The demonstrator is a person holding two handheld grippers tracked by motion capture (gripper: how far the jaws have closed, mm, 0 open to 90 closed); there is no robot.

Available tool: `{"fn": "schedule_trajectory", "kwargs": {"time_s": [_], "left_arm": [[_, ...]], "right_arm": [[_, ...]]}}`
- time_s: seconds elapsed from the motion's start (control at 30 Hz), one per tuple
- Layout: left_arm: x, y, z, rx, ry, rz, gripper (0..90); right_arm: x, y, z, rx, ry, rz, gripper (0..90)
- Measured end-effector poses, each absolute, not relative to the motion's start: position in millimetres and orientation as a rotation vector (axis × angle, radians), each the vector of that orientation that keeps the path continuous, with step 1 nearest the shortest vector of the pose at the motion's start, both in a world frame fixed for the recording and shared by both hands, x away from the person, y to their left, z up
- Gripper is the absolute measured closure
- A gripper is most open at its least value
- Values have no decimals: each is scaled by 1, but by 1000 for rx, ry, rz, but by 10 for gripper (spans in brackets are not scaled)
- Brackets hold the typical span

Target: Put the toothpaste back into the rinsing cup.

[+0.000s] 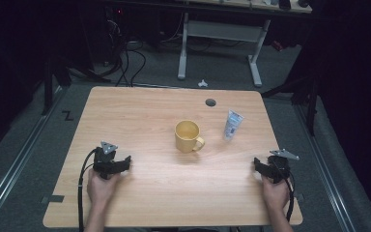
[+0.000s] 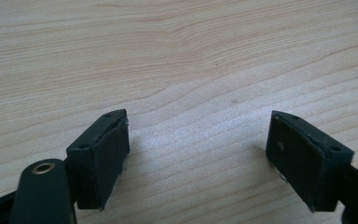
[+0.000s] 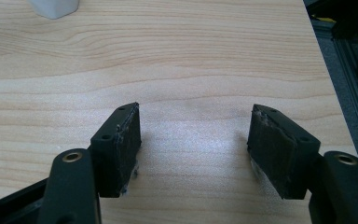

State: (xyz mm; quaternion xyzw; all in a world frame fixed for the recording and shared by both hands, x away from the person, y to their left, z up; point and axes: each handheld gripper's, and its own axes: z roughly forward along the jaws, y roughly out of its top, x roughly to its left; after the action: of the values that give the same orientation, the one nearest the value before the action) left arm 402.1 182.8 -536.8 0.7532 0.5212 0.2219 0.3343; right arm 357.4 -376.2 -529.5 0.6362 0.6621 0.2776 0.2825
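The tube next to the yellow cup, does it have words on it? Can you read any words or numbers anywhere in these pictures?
Tube: it has blue and white printing, but it is too small and blurred to read.
Floor left of the table: a black mark shaped like "Z".
Yellow cup: no writing shows.
Left gripper and right gripper: no labels show.

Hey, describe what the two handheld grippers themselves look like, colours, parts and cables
Both the left gripper and the right gripper are black, each topped by a grey three-cornered plate. Each has two blocky jaws with worn dark pads and brass-coloured rivets at the joints. A black cable trails from each. The forearms are bare, no sleeves.
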Motion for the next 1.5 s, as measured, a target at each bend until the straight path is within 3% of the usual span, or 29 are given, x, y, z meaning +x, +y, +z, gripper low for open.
{"fn": "schedule_trajectory", "kwargs": {"time_s": [1.5], "left_arm": [[402, 183, -537, 1966, 1361, 577, 217]], "right_arm": [[352, -380, -527, 1709, 1803, 746, 319]]}}
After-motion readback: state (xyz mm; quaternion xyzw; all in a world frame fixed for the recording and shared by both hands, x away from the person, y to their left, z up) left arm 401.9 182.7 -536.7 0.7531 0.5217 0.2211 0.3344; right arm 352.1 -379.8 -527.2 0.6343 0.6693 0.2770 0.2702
